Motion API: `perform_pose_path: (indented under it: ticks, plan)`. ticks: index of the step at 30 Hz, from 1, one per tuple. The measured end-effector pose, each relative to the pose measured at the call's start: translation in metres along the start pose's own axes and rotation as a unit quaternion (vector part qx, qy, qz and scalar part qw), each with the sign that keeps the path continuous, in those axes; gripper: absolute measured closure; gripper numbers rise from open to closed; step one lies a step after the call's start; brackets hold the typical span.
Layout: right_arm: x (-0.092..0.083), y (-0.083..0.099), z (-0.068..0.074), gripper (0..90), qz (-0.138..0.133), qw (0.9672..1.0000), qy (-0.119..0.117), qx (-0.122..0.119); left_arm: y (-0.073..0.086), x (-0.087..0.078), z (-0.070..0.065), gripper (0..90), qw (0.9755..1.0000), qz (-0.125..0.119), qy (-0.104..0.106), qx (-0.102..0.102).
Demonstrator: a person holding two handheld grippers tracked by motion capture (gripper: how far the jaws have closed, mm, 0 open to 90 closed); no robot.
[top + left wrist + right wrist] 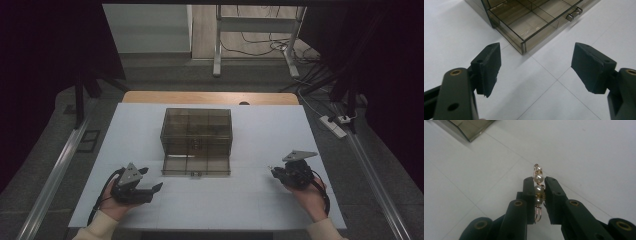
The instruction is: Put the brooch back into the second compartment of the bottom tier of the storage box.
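Note:
A smoky clear plastic drawer box (196, 134) stands mid-table, its bottom drawer (196, 165) pulled out toward me. That drawer (529, 22), split into compartments, looks bare in the left gripper view. My left gripper (150, 182) rests at the front left, jaws wide open with nothing between its pads (487, 67). At the front right, my right gripper (273, 171) is shut on a pearl hair clip (538, 186): a row of white pearls on a gold wire, pinched upright between the jaws just above the table, its tip sticking out past them.
White sheet (260, 200) covers the table, with a wooden edge (210, 97) at the back. Table legs and cables (260, 45) lie on the floor beyond. A power strip (334, 125) sits to the right. Metal rails (55, 175) run along both sides.

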State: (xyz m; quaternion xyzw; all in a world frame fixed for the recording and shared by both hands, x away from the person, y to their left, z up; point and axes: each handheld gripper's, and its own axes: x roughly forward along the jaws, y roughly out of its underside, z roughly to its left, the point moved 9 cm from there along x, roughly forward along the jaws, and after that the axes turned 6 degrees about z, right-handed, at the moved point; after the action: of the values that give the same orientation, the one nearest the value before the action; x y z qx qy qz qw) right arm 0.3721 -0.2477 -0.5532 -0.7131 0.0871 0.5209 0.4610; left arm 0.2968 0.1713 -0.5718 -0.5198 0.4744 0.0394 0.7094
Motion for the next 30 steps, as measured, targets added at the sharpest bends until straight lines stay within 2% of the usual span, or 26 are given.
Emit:
perform_pose_path:
  ticks: [8, 17, 21, 30]
  plan:
    - [-0.005, -0.011, 0.009, 77.5, -0.041, 0.9989, -0.019, -0.009, 0.0, 0.0, -0.001, 25.1, 1.0, 0.0, 0.001, 0.001]
    - [-0.007, -0.023, 0.02, 77.5, -0.073, 0.9964, -0.04, -0.017, 0.0, 0.001, -0.002, 25.1, 1.0, 0.001, 0.003, 0.002]
    - [-0.006, -0.027, 0.023, 77.5, -0.08, 0.9952, -0.051, -0.022, 0.0, 0.002, -0.002, 25.0, 1.0, 0.001, 0.004, 0.002]
    - [-0.005, -0.036, 0.031, 77.5, -0.097, 0.9931, -0.059, -0.031, 0.0, 0.002, -0.002, 25.0, 1.0, 0.001, 0.005, 0.003]
